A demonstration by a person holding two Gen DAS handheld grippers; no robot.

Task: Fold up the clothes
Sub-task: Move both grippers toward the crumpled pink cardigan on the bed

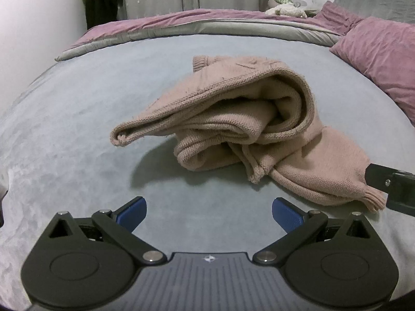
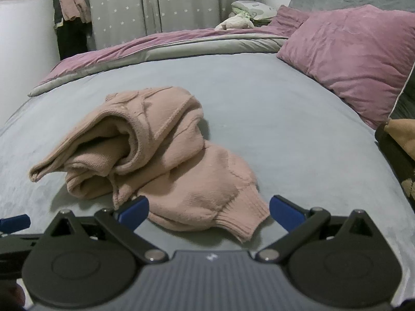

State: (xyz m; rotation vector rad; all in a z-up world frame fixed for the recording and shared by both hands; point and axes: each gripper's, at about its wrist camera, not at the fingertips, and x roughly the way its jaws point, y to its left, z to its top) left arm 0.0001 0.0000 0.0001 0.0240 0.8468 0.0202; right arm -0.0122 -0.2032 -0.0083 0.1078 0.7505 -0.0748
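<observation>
Your left gripper (image 1: 209, 213) has its blue fingers (image 1: 132, 213) spread wide and grasps nothing, hovering over bare sheet (image 1: 77, 129) at the bottom of its frame, just short of the sweater (image 1: 246, 119), which sits crumpled in the frame's centre. Your right gripper (image 2: 209, 212) is likewise released, its fingers (image 2: 284, 212) straddling the ribbed cuff (image 2: 241, 220) at lower centre without closing on it, the left fingertip overlapping the knit's edge. Beyond the sweater, a purple pillow (image 2: 350, 51) lies at the right and star-patterned curtains (image 2: 168, 2) hang along the top.
</observation>
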